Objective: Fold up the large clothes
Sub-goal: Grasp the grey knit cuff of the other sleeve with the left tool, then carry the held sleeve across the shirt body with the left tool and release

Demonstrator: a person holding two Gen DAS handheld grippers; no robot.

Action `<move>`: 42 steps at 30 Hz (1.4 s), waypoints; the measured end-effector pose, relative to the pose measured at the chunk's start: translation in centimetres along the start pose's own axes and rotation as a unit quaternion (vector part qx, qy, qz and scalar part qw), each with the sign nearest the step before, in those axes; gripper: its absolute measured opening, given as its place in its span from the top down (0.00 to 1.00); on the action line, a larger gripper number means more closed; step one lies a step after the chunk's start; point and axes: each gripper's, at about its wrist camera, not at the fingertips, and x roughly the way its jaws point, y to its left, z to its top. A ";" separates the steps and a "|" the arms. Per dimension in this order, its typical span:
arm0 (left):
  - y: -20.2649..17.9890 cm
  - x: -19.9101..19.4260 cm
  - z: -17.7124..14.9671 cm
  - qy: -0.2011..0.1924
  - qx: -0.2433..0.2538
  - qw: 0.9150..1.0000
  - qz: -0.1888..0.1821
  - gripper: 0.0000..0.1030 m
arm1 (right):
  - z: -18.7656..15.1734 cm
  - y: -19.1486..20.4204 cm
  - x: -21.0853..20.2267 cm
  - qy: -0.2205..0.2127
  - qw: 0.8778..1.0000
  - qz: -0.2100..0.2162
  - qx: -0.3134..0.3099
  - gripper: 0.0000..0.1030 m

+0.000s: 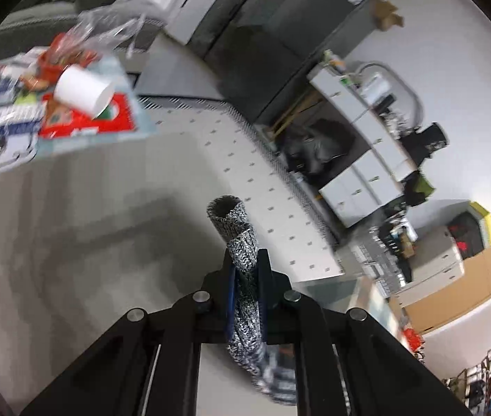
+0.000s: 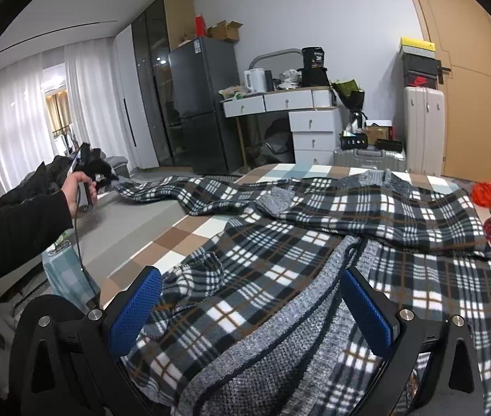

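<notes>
Plaid garment point(image 2: 314, 242) sprawls rumpled; knit cuff point(image 1: 233, 223) pinched.

A lived-in bedroom at home, checked bed point(image 2: 189, 232) at 6 o'clock, dark fridge point(image 2: 203, 104) at 11 o'clock, white drawer table point(image 2: 287, 102) with kettle point(image 2: 255, 81) at 12, suitcases point(image 2: 424, 128) beside wooden door point(image 2: 467, 69) at 2, sheer curtains point(image 2: 19, 118) at 9.

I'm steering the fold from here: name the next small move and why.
Probably swing the left gripper back over the bed: it is shut on the cuff, stretching the sleeve off the edge. The right gripper is open above the plaid garment.
</notes>
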 end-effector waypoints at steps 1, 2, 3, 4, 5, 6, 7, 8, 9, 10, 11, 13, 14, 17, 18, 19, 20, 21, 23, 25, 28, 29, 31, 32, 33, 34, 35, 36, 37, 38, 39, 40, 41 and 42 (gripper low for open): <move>-0.9 -0.4 0.3 -0.004 0.007 1.000 -0.004 0.95 | 0.1 0.0 -0.1 -0.002 1.000 0.001 0.001 0.00; -2.0 -0.9 0.5 -0.009 0.015 1.000 -0.012 0.95 | 0.1 0.0 -0.2 -0.003 1.000 0.002 0.002 0.00; -3.1 -1.2 0.7 -0.011 0.021 0.999 -0.023 0.95 | 0.1 0.0 -0.3 -0.005 1.000 0.002 0.002 0.00; -4.2 -1.6 0.7 -0.010 0.030 0.999 -0.031 0.95 | 0.1 0.0 -0.5 -0.008 1.000 0.004 0.003 0.00; -6.0 -2.1 0.7 -0.012 0.046 0.998 -0.037 0.95 | 0.1 0.0 -0.7 -0.010 1.000 0.005 0.003 0.00; -7.0 -2.4 0.6 -0.013 0.054 0.997 -0.046 0.95 | 0.1 0.0 -0.9 -0.013 1.000 0.005 0.003 0.00; -8.7 -2.9 0.4 -0.014 0.063 0.996 -0.060 0.95 | 0.2 0.1 -1.1 -0.016 1.000 0.006 0.001 0.00; -9.7 -3.2 0.3 -0.014 0.067 0.995 -0.070 0.95 | 0.2 0.1 -1.3 -0.018 1.000 0.007 0.000 0.00; -10.8 -3.6 -0.1 -0.010 0.071 0.994 -0.084 0.95 | 0.2 0.1 -1.6 -0.022 1.000 0.008 -0.001 0.00; -12.2 -4.0 -0.6 -0.004 0.079 0.992 -0.099 0.95 | 0.2 0.1 -1.8 -0.024 1.000 0.009 0.000 0.00; -13.7 -4.5 -1.0 -0.002 0.091 0.990 -0.109 0.95 | 0.2 0.1 -2.0 -0.027 1.000 0.012 0.001 0.00; -17.4 -5.6 -2.6 0.003 0.125 0.983 -0.135 0.95 | 0.3 0.0 -2.4 -0.030 0.999 0.018 0.003 0.00; -19.4 -6.1 -3.6 0.007 0.143 0.979 -0.147 0.95 | 0.4 0.0 -2.7 -0.033 0.999 0.019 0.003 0.00; -24.8 -7.2 -6.7 0.030 0.185 0.965 -0.183 0.95 | 0.4 -0.1 -3.4 -0.040 0.999 0.021 0.006 0.00; -26.0 -7.2 -7.4 0.047 0.187 0.961 -0.197 0.95 | 0.4 -0.1 -3.6 -0.041 0.999 0.020 0.007 0.00; -28.0 -7.1 -8.9 0.066 0.196 0.957 -0.205 0.95 | 0.5 -0.2 -3.8 -0.043 0.999 0.018 0.010 0.00; -29.4 -7.0 -10.1 0.078 0.204 0.953 -0.209 0.95 | 0.5 -0.4 -4.1 -0.047 0.999 0.013 0.014 0.00; -30.7 -6.9 -11.1 0.088 0.213 0.948 -0.219 0.95 | 0.6 -0.6 -4.5 -0.054 0.998 0.011 0.017 0.00; -33.9 -6.4 -14.5 0.108 0.240 0.936 -0.235 0.95 | 0.7 -1.0 -5.4 -0.066 0.998 0.006 0.023 0.00; -36.0 -5.7 -17.4 0.134 0.253 0.923 -0.256 0.95 | 0.9 -1.7 -6.5 -0.083 0.996 -0.001 0.029 0.00; -38.5 -3.9 -22.0 0.183 0.269 0.904 -0.276 0.95 | 1.0 -3.5 -9.0 -0.118 0.992 -0.013 0.054 0.00; -39.3 -3.6 -23.3 0.197 0.272 0.898 -0.283 0.95 | 1.0 -4.2 -9.7 -0.127 0.990 -0.014 0.064 0.00; -40.4 -2.2 -26.7 0.228 0.282 0.886 -0.289 0.95 | 1.1 -5.9 -11.3 -0.151 0.984 -0.012 0.091 0.00; -40.8 -1.3 -28.7 0.245 0.285 0.879 -0.294 0.95 | 1.0 -7.0 -12.2 -0.166 0.980 -0.009 0.112 0.00; -41.0 -0.5 -30.4 0.257 0.289 0.874 -0.295 0.95 | 0.8 -8.2 -13.0 -0.181 0.974 -0.003 0.135 0.00; -41.3 0.4 -32.4 0.272 0.295 0.868 -0.293 0.95 | 0.7 -8.9 -13.4 -0.187 0.971 0.001 0.149 0.00; -41.3 1.3 -34.5 0.290 0.299 0.862 -0.290 0.95 | 0.6 -9.9 -13.8 -0.193 0.966 0.005 0.171 0.00; -41.4 2.1 -36.6 0.303 0.305 0.858 -0.280 0.95 | 0.4 -10.9 -14.0 -0.196 0.962 0.007 0.192 0.00; -41.5 3.0 -38.5 0.316 0.310 0.854 -0.274 0.95 | 0.4 -11.5 -14.1 -0.196 0.959 0.009 0.206 0.00; -41.9 3.3 -40.1 0.326 0.316 0.850 -0.269 0.95 | 0.3 -11.9 -14.1 -0.196 0.957 0.011 0.215 0.00; -42.1 3.5 -41.5 0.329 0.320 0.849 -0.261 0.95 | 0.2 -12.3 -14.1 -0.195 0.954 0.016 0.227 0.00; -42.6 3.4 -42.0 0.333 0.322 0.847 -0.260 0.95 | 0.1 -12.7 -14.1 -0.193 0.953 0.021 0.235 0.00; -42.5 3.8 -43.1 0.338 0.330 0.842 -0.260 0.95 | 0.1 -12.8 -14.0 -0.192 0.952 0.022 0.240 0.00; -42.6 3.7 -43.8 0.337 0.337 0.840 -0.258 0.95 | 0.0 -12.8 -14.0 -0.191 0.951 0.024 0.242 0.00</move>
